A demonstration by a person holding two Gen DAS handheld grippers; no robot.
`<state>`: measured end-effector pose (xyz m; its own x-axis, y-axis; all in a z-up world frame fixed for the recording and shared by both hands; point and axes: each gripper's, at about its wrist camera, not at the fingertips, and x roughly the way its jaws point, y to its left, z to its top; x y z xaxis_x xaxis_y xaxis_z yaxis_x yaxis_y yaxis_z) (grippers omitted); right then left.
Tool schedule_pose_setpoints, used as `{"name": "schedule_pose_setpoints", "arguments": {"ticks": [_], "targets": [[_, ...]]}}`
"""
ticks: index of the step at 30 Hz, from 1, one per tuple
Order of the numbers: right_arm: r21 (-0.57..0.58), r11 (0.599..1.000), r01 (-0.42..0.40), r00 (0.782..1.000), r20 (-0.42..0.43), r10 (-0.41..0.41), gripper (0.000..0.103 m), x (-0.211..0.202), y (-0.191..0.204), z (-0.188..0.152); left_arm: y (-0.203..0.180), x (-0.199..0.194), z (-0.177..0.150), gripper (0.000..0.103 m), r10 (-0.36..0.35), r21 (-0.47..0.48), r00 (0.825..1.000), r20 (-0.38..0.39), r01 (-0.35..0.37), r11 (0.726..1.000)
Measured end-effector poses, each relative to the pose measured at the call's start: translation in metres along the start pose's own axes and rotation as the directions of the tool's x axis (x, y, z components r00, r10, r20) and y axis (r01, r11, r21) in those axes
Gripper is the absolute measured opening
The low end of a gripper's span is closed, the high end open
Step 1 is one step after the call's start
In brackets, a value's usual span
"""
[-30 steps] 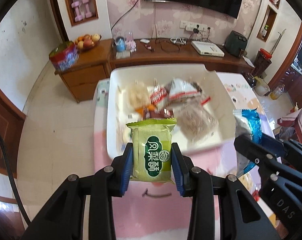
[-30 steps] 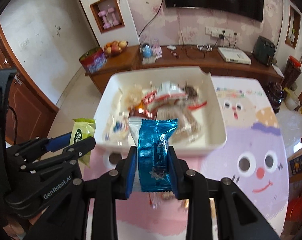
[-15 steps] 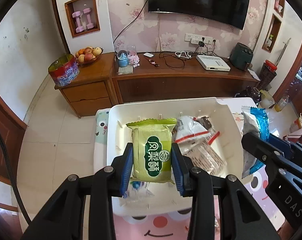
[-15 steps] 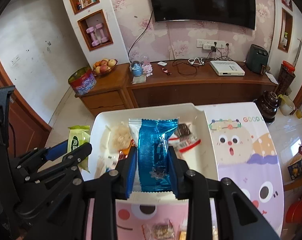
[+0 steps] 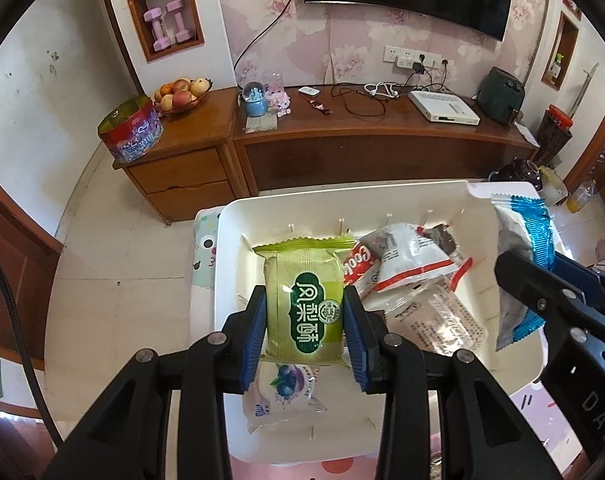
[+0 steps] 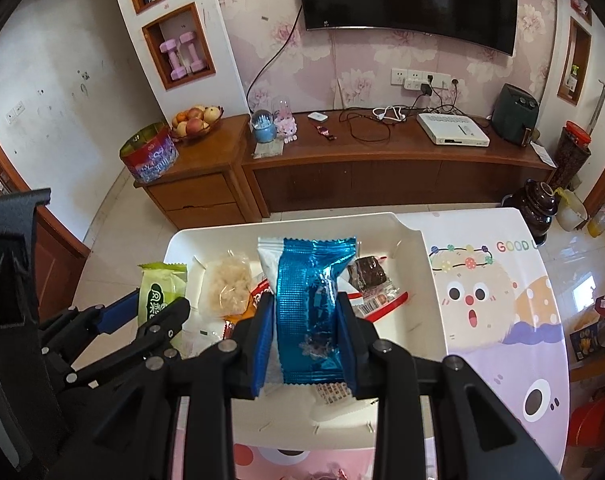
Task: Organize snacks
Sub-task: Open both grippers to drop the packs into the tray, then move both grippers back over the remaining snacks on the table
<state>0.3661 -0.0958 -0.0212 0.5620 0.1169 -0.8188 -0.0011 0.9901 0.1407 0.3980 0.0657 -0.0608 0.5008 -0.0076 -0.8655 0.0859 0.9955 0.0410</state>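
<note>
My left gripper (image 5: 304, 330) is shut on a green snack packet (image 5: 302, 296) and holds it upright over the left part of the white bin (image 5: 222, 256). My right gripper (image 6: 305, 338) is shut on a blue foil snack packet (image 6: 308, 300) and holds it upright over the middle of the white bin (image 6: 432, 300). The blue packet also shows at the right of the left wrist view (image 5: 520, 268), and the green packet at the left of the right wrist view (image 6: 160, 294). Several wrapped snacks lie in the bin, among them a red and white packet (image 5: 406, 260) and a blueberry packet (image 5: 280, 394).
The bin sits on a table with a cartoon-print cloth (image 6: 502, 300). Beyond the table stand a wooden TV cabinet (image 6: 382, 160), a fruit bowl (image 6: 196, 120) and a red tin (image 6: 148, 158). A loose snack (image 6: 326, 474) lies on the cloth near the bottom edge.
Both grippers have moved forward with their packets, from in front of the bin to over it. The bin now lies lower in both views.
</note>
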Motion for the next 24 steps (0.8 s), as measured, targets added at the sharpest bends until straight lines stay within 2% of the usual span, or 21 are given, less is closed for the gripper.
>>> {"name": "schedule_pose_setpoints", "arguments": {"ticks": [2, 3, 4, 10, 24], "targets": [[0.001, 1.0, 0.007, 1.0, -0.012, -0.007, 0.031, 0.003, 0.001, 0.001, 0.0, 0.003, -0.001, 0.055, 0.021, 0.002, 1.0, -0.006, -0.02, 1.0], [0.006, 1.0, 0.01, 1.0, -0.026, -0.01, 0.031, 0.005, 0.001, 0.0, 0.001, 0.004, -0.002, 0.078, 0.032, 0.004, 0.999, -0.012, -0.032, 0.999], [0.012, 1.0, 0.003, 0.999, -0.04, -0.003, 0.032, 0.007, 0.001, 0.0, 0.003, 0.005, -0.003, 0.088, 0.046, 0.003, 0.999, -0.013, -0.046, 0.999], [0.013, 1.0, 0.001, 0.998, -0.059, 0.0, 0.041, 0.007, 0.002, -0.007, 0.013, 0.003, -0.009, 0.088, 0.054, -0.006, 0.998, -0.011, -0.054, 0.999], [0.022, 1.0, 0.001, 0.998, -0.067, 0.0, 0.042, -0.015, 0.0, -0.027, 0.01, -0.027, -0.032, 0.088, 0.035, -0.002, 0.999, 0.005, -0.035, 0.999]]}}
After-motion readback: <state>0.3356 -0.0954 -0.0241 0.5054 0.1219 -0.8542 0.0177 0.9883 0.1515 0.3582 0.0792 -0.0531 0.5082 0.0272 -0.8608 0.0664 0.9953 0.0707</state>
